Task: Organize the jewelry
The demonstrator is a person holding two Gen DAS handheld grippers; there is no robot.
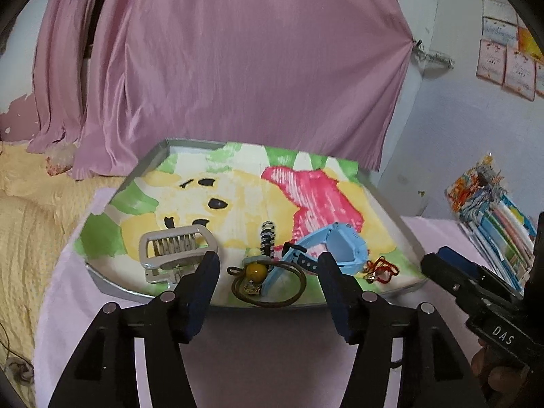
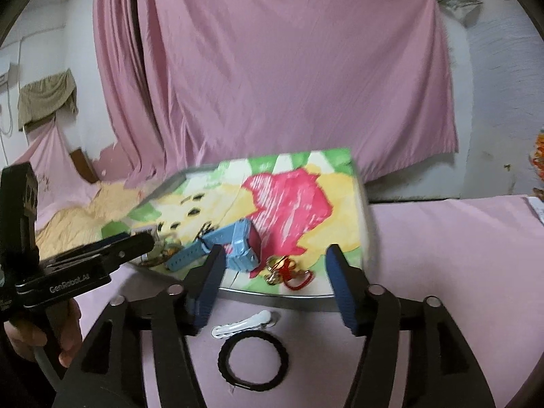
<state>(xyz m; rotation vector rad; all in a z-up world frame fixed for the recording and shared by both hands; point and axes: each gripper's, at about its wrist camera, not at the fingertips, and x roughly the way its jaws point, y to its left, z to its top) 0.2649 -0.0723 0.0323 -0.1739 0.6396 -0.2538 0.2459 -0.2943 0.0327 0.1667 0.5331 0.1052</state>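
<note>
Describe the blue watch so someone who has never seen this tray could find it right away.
Start at the grey metal tray lined with a cartoon bear cloth. Near its front edge, a chunky light blue plastic wristwatch lies between a beige hair claw clip and a red cord charm. It is the only blue, strapped item there.

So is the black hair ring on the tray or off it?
Off. The black hair ring lies on the pink cloth before the tray's near rim, beside a white clip.

Readable text: two markings, both on gripper bodies.
"DAS" in white on the right gripper [image 1: 442, 255] body, left wrist view; "GenRobot.AI" on the left gripper [image 2: 142, 238] body, right wrist view. Wall papers [image 1: 503, 57] unreadable.
</note>
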